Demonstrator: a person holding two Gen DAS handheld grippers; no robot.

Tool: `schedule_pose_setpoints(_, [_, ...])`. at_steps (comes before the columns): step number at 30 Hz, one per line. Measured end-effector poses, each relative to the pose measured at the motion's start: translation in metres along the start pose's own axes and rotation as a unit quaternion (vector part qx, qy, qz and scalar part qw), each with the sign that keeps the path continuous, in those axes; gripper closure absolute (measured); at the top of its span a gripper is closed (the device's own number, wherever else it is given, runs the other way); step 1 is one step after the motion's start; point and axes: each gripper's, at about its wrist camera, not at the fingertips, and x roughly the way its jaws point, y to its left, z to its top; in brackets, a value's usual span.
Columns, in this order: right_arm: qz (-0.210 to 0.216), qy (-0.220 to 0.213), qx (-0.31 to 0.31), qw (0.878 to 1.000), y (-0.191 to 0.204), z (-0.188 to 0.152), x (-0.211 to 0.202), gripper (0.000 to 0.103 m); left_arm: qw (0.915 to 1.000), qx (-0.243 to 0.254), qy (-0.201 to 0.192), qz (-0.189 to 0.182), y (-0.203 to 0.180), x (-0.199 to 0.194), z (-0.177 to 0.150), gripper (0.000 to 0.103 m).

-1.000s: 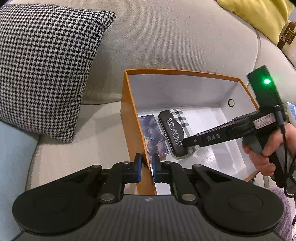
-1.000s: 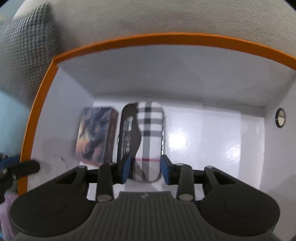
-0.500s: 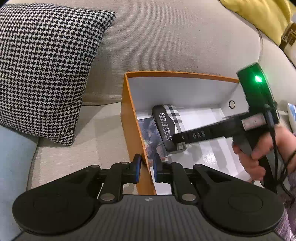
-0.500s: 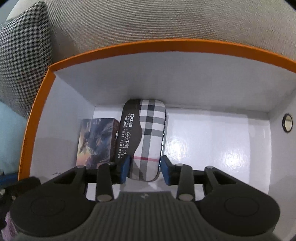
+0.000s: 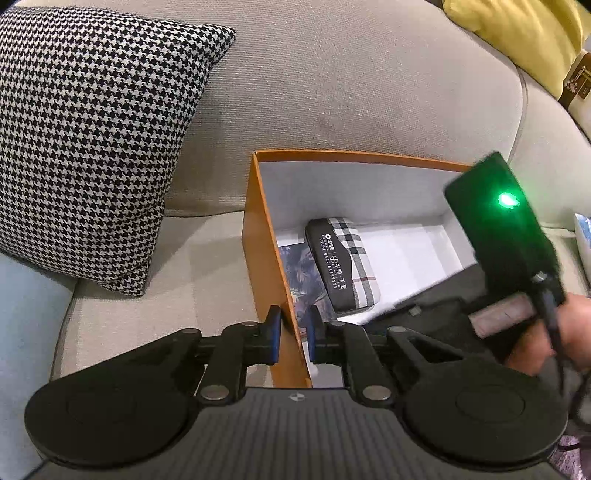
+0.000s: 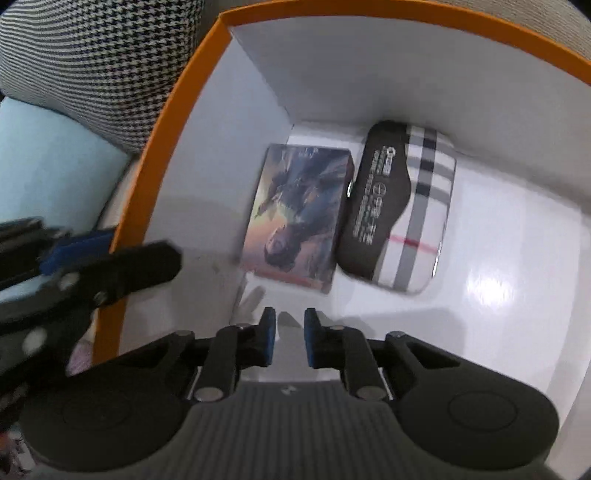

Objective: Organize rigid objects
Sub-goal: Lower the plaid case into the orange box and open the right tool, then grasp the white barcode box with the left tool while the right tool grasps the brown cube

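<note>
An orange box [image 5: 258,258] with a white inside stands on the sofa seat; it also shows in the right wrist view [image 6: 166,122]. In it lie a plaid glasses case [image 5: 345,267] [image 6: 402,206] and a picture card box [image 5: 301,273] [image 6: 299,214], side by side at the box's left. My left gripper [image 5: 294,332] is shut on the box's left wall, one finger each side. My right gripper [image 6: 288,336] is open and empty, raised above the box floor, in front of both items.
A houndstooth cushion [image 5: 88,136] leans on the beige sofa back [image 5: 351,85] left of the box. A yellow cushion [image 5: 517,33] lies at the far right. A light blue surface [image 5: 22,314] lies at the left edge.
My right gripper has let go of the plaid case and pulled back and up. The case now lies in the box beside the card box. My left gripper kept its hold on the wall.
</note>
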Motion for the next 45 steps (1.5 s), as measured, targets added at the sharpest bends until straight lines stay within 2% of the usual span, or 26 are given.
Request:
schedule_pose_setpoints(7, [-0.010, -0.037, 0.009, 0.999, 0.004, 0.025, 0.005, 0.099, 1.0000, -0.004, -0.004, -0.006, 0.002, -0.001, 0.001, 0.088])
schedule_pose_setpoints(14, [-0.003, -0.064, 0.008, 0.998, 0.004, 0.027, -0.002, 0.100, 0.9997, -0.015, -0.016, -0.013, 0.005, -0.004, -0.005, 0.088])
schedule_pose_setpoints(19, [0.003, -0.133, -0.017, 0.991, 0.000, -0.025, -0.068, 0.095, 0.9971, -0.018, -0.070, -0.022, 0.003, -0.033, -0.021, 0.088])
schedule_pose_setpoints(23, [0.011, -0.185, -0.017, 0.983, -0.004, -0.065, -0.113, 0.094, 0.9928, -0.016, -0.109, -0.048, -0.005, -0.065, -0.044, 0.088])
schedule_pose_setpoints(26, [0.009, -0.221, -0.004, 0.975, -0.009, -0.103, -0.142, 0.093, 0.9901, -0.013, -0.123, -0.065, -0.012, -0.084, -0.062, 0.088])
schedule_pose_setpoints(27, [0.007, -0.230, 0.003, 0.973, -0.012, -0.114, -0.144, 0.090, 0.9898, -0.013, -0.124, -0.070, -0.014, -0.088, -0.068, 0.088])
schedule_pose_setpoints(31, [-0.015, -0.268, 0.029, 0.963, -0.018, -0.169, -0.162, 0.074, 0.9918, -0.021, -0.104, -0.071, -0.019, -0.094, -0.096, 0.088])
schedule_pose_setpoints(34, [-0.039, -0.270, 0.063, 0.960, -0.025, -0.205, -0.156, 0.073, 0.9935, -0.033, -0.084, -0.068, -0.018, -0.090, -0.118, 0.087])
schedule_pose_setpoints(36, [-0.053, -0.258, 0.083, 0.961, -0.030, -0.227, -0.144, 0.073, 0.9949, -0.046, -0.075, -0.050, -0.013, -0.088, -0.129, 0.082])
schedule_pose_setpoints(37, [-0.061, -0.248, 0.094, 0.962, -0.031, -0.238, -0.136, 0.073, 0.9959, -0.052, -0.067, -0.030, -0.012, -0.087, -0.134, 0.081])
schedule_pose_setpoints(38, [-0.065, -0.239, 0.100, 0.964, -0.031, -0.247, -0.129, 0.072, 0.9965, -0.055, -0.062, -0.013, -0.011, -0.086, -0.138, 0.078])
schedule_pose_setpoints(40, [-0.072, -0.226, 0.110, 0.965, -0.030, -0.261, -0.113, 0.064, 0.9977, -0.046, -0.049, 0.004, -0.012, -0.085, -0.145, 0.068])
schedule_pose_setpoints(41, [-0.072, -0.221, 0.115, 0.966, -0.029, -0.265, -0.106, 0.063, 0.9988, -0.029, -0.038, 0.008, -0.015, -0.082, -0.149, 0.056])
schedule_pose_setpoints(42, [-0.071, -0.218, 0.117, 0.966, -0.028, -0.267, -0.100, 0.062, 0.9993, -0.019, -0.030, 0.012, -0.018, -0.077, -0.152, 0.052])
schedule_pose_setpoints(44, [-0.077, -0.216, 0.119, 0.966, -0.025, -0.268, -0.091, 0.059, 0.9992, -0.018, -0.013, 0.032, -0.022, -0.067, -0.156, 0.051])
schedule_pose_setpoints(45, [-0.079, -0.220, 0.115, 0.965, -0.022, -0.268, -0.090, 0.056, 0.9989, -0.027, -0.010, 0.038, -0.023, -0.061, -0.157, 0.047])
